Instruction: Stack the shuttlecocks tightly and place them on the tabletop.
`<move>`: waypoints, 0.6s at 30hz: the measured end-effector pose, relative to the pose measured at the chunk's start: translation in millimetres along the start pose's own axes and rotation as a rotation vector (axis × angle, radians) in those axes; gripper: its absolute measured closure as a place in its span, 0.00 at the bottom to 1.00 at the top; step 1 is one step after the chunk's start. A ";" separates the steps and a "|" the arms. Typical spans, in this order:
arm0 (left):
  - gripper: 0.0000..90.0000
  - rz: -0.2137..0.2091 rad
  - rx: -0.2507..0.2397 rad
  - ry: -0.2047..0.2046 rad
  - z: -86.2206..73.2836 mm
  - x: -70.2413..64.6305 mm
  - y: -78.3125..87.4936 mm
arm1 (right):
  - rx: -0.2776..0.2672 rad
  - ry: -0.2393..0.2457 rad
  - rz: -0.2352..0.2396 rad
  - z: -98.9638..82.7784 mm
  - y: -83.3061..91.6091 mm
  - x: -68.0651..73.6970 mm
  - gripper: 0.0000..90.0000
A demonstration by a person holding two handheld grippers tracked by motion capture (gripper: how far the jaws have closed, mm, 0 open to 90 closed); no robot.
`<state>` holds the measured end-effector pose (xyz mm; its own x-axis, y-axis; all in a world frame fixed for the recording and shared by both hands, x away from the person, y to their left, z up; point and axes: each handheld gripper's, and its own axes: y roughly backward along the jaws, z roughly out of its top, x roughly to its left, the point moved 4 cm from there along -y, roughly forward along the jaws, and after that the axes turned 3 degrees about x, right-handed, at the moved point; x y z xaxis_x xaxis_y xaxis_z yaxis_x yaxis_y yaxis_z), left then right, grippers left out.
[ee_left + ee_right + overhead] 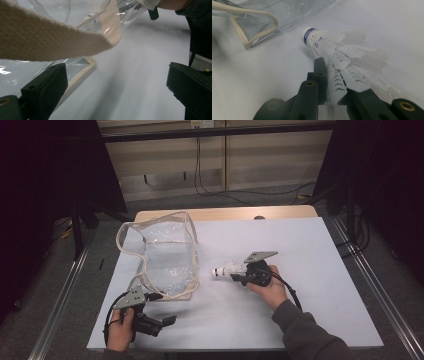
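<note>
High view: right gripper (pixel 239 274) pinches a white shuttlecock (pixel 223 270) by its feathers, low over the white tabletop (pixel 310 270) beside a clear plastic bag (pixel 167 255); left gripper (pixel 167 319), jaws spread, rests near the bag's corner.

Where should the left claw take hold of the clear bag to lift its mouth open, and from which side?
Probably the cream webbing strap just above the open left claw. It is flat, stiff-looking and stands clear of the clear bag, unlike the slippery film. Come from the bag's near corner, one pad under the strap and one over it.
</note>
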<state>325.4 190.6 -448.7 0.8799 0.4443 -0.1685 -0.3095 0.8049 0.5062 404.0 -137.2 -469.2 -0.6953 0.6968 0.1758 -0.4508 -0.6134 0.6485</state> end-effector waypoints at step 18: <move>0.04 0.003 0.000 -0.006 0.5 -0.7 3.3 | -0.002 0.009 0.029 10.8 9.8 2.7 0.92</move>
<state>323.9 192.7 -446.5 0.8812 0.4443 -0.1618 -0.3123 0.8038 0.5064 403.7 -137.3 -454.4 -0.7131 0.6753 0.1881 -0.4311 -0.6340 0.6420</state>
